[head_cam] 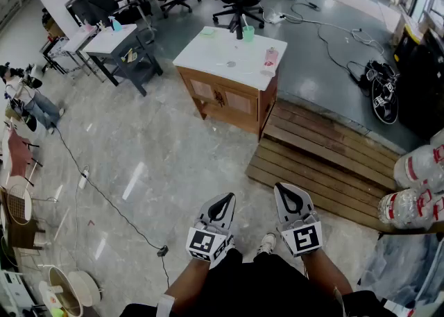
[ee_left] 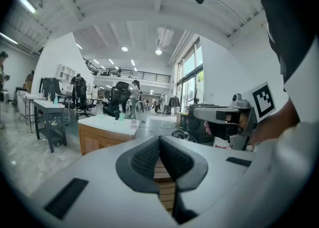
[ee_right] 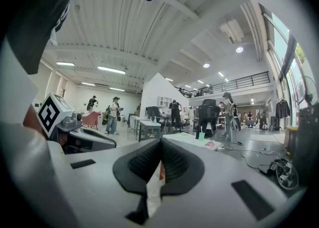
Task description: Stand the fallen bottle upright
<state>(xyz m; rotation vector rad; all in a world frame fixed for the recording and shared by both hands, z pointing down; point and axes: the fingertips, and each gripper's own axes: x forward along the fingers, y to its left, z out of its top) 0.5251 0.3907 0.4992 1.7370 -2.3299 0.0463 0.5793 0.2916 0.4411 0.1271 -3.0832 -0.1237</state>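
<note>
Grippers idle, well short of the bottle.
Left gripper (head_cam: 223, 200) and right gripper (head_cam: 285, 190) fingers clenched, empty, nothing within reach; pink bottle (head_cam: 270, 57) on tabletop (head_cam: 214, 49) far ahead.

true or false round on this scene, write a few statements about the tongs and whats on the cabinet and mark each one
1. The left tongs and right tongs are both shut with nothing between them. True.
2. The green cup stands on the floor. False: it stands on the cabinet's white top.
3. The left tongs hold the pink bottle. False: the bottle is on the cabinet top, well away from both tongs.
4. A wooden platform lies on the floor beside the cabinet. True.
</note>
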